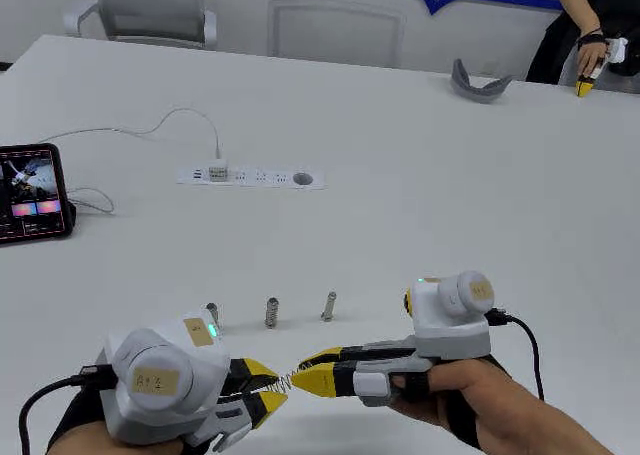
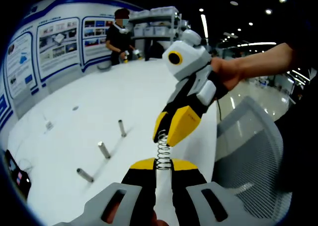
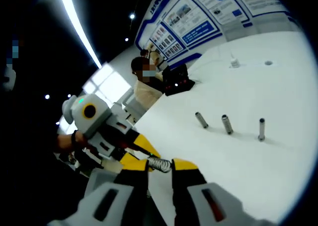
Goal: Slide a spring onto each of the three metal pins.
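Right now I'm pinching the spring point(image 1: 285, 380) with the left hand-held gripper point(image 1: 265, 386) and the right hand-held gripper point(image 1: 312, 371), each clamping one end, by the counter's point(image 1: 400, 225) near edge.

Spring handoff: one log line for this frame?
left gripper: shut on spring | right gripper: shut on its other end | spring: spanning both above table | three pins: upright beyond the grippers

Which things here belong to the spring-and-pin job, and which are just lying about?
Job in hand:
spring, gripped between left gripper and right gripper
three metal pins

Lying about:
tablet
power strip
grey band
chair
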`<act>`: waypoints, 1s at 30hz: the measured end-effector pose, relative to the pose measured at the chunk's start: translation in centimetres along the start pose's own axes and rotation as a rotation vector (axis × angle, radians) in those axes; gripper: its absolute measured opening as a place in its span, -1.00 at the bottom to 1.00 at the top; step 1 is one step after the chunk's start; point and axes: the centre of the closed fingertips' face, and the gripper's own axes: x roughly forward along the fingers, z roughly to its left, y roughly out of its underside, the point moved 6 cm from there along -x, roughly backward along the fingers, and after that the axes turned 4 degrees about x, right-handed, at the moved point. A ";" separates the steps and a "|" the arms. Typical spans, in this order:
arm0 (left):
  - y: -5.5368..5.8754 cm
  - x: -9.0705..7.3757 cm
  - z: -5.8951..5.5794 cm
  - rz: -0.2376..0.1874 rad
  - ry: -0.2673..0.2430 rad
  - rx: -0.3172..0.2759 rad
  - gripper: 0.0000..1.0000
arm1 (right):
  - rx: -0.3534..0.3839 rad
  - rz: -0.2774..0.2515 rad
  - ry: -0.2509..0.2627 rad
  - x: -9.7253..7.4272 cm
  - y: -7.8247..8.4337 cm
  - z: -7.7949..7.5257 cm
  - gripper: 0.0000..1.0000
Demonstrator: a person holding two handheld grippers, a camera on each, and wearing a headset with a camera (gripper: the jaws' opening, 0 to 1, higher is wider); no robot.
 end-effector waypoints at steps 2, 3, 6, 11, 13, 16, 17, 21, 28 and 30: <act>-0.1 0.2 -0.1 0.004 0.005 0.008 -0.80 | -0.004 -0.002 0.001 -0.3 0.0 0.0 -0.66; -0.1 0.2 -0.1 0.003 0.008 0.009 -0.80 | -0.006 -0.004 0.000 -0.4 -0.1 0.1 -0.68; -0.2 0.3 -0.2 0.005 0.017 0.013 -0.80 | -0.013 -0.004 -0.009 -0.6 -0.2 0.2 -0.72; -0.3 0.6 -0.4 0.013 0.033 0.022 -0.81 | -0.051 0.016 -0.020 -0.8 -0.3 0.7 -0.74; -0.3 0.7 -0.3 0.015 0.038 0.020 -0.81 | -0.082 0.025 -0.023 -0.8 -0.5 0.9 -0.75; -0.3 0.9 -0.3 0.017 0.047 0.016 -0.81 | -0.123 0.040 -0.025 -0.7 -0.9 1.3 -0.76; -0.4 0.9 -0.3 0.017 0.048 0.014 -0.81 | -0.142 0.050 -0.019 -0.7 -1.1 1.4 -0.76; -0.6 0.9 -0.3 0.009 0.048 0.005 -0.81 | -0.168 0.060 -0.016 -0.5 -1.6 1.7 -0.76; -0.8 0.9 -0.3 -0.005 0.057 0.004 -0.81 | -0.272 0.129 -0.009 -0.3 -2.0 2.2 -0.75; -0.9 0.9 -0.4 -0.006 0.060 0.005 -0.81 | -0.324 0.165 -0.007 -0.3 -1.9 2.3 -0.75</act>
